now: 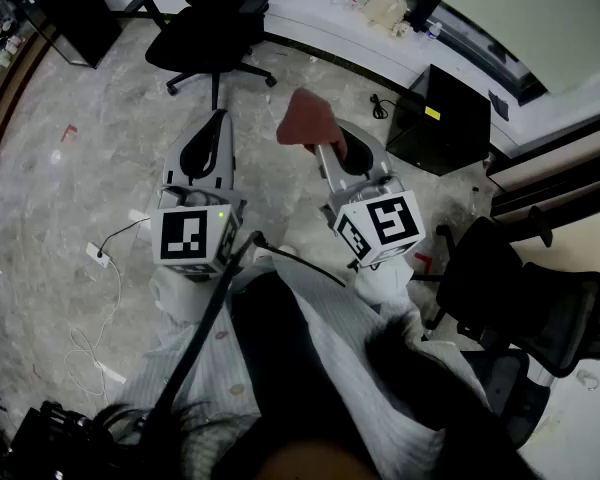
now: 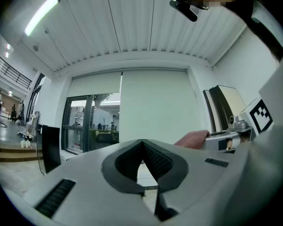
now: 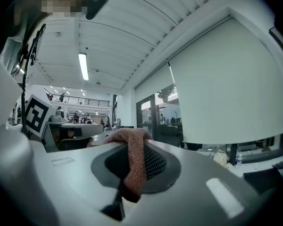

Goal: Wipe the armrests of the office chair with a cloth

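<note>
A reddish-brown cloth [image 1: 308,120] is pinched in my right gripper [image 1: 326,150], held raised in front of me; in the right gripper view the cloth [image 3: 132,159] hangs folded over the shut jaws. My left gripper [image 1: 218,120] is raised beside it, a little to the left, shut with nothing between its pads [image 2: 153,158]. The left gripper view shows the cloth [image 2: 193,138] to its right. One black office chair [image 1: 215,23] stands ahead on the marble floor. Another office chair [image 1: 525,303] stands close at my right. Neither gripper touches a chair.
A black box-like case [image 1: 442,120] sits on the floor ahead at the right, by a long white ledge [image 1: 320,13]. A white cable and socket [image 1: 98,258] lie on the floor at the left. Black gear [image 1: 50,438] sits near my feet. Both gripper views face the ceiling and windows.
</note>
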`<state>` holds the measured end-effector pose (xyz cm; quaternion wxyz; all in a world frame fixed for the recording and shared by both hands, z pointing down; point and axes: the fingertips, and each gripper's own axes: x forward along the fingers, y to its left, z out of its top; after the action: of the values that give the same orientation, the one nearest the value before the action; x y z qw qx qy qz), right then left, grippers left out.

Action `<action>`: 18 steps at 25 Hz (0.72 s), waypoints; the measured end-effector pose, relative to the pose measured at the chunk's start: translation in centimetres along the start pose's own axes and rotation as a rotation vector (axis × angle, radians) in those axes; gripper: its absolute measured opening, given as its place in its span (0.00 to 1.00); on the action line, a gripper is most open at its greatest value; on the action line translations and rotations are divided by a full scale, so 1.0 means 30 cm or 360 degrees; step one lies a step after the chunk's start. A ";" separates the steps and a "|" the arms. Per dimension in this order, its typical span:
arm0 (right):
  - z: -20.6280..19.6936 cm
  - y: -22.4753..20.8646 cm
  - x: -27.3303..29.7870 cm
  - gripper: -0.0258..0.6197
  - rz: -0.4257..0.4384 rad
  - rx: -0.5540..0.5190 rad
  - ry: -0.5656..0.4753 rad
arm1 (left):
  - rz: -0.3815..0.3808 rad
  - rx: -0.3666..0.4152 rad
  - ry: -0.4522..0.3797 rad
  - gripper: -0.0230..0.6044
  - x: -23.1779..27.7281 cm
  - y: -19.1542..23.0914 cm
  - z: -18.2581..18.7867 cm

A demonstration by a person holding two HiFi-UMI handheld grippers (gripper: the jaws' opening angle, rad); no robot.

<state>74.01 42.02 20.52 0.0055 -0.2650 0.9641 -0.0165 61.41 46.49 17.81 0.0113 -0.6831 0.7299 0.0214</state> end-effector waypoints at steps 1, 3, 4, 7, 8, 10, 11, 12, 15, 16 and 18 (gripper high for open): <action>-0.002 -0.001 0.000 0.08 0.0001 0.0000 0.0003 | -0.0009 0.0005 0.0017 0.04 -0.002 -0.003 -0.008; -0.005 -0.001 0.001 0.08 0.0003 -0.0001 0.0006 | -0.0021 0.0007 0.0040 0.04 -0.003 -0.007 -0.019; -0.005 -0.001 0.002 0.08 0.0004 0.0000 0.0006 | -0.0024 0.0007 0.0041 0.04 -0.002 -0.008 -0.021; -0.001 -0.005 0.004 0.08 0.0008 0.0014 -0.0004 | -0.0033 0.0023 0.0016 0.04 0.008 -0.013 -0.014; 0.001 -0.009 0.005 0.08 0.0010 0.0021 -0.0008 | -0.0028 0.0025 0.0016 0.04 0.011 -0.014 -0.011; 0.001 -0.016 0.004 0.08 0.0011 0.0032 -0.0015 | -0.0021 0.0032 0.0023 0.04 0.016 -0.017 -0.011; -0.001 -0.020 0.003 0.08 0.0011 0.0036 -0.0017 | -0.0014 0.0030 0.0029 0.04 0.018 -0.018 -0.015; -0.003 -0.025 0.002 0.08 0.0011 0.0039 -0.0018 | -0.0004 0.0027 0.0039 0.04 0.020 -0.018 -0.019; -0.011 -0.043 0.000 0.08 0.0015 0.0049 -0.0021 | -0.0004 0.0036 0.0063 0.04 0.030 -0.023 -0.042; -0.014 -0.049 0.001 0.08 0.0019 0.0051 -0.0021 | -0.0014 0.0043 0.0062 0.04 0.033 -0.027 -0.050; -0.021 -0.061 0.010 0.08 0.0034 0.0050 -0.0017 | -0.0015 0.0052 0.0062 0.04 0.042 -0.030 -0.062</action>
<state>74.68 40.31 21.21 0.0150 -0.2547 0.9664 -0.0301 62.23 45.10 19.61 0.0082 -0.6865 0.7271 -0.0038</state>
